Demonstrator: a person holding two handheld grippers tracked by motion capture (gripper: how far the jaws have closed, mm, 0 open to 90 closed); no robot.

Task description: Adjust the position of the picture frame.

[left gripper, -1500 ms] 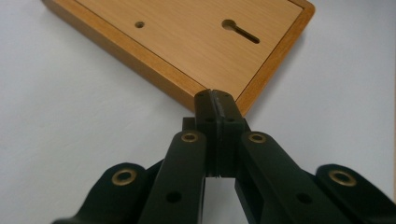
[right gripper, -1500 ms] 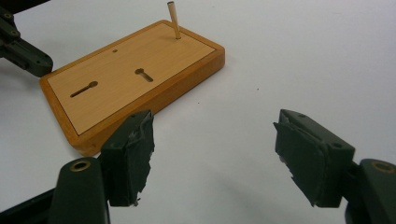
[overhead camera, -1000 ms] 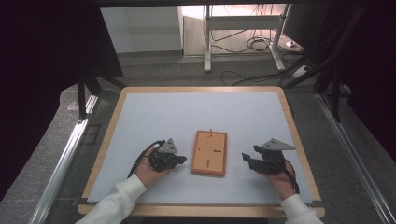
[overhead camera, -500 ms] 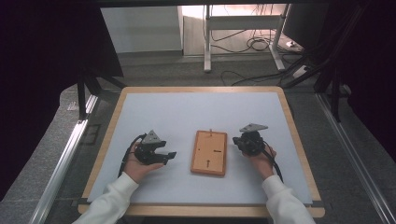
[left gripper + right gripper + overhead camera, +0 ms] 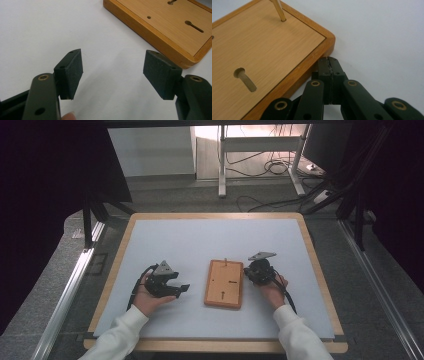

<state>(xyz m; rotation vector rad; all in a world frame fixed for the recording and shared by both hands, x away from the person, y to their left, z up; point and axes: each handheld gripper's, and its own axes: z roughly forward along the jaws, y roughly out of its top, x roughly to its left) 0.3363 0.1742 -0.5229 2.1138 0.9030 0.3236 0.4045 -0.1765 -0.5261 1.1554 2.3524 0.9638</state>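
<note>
white table [image 5: 200, 245], right tongs [image 5: 329, 65] at wooden board [image 5: 224, 283]

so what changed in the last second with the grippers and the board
The right gripper moved in from the right edge to the board's right side, and its jaws have just closed with nothing between them, tips against the board's edge. The left gripper drew left, away from the board, and its jaws have just opened, empty. The board and its peg stayed put.

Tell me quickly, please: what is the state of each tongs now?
Left tongs: open, nothing between the pads, just beside the wooden board.
Right tongs: closed, empty, tips at the board's edge.
</note>
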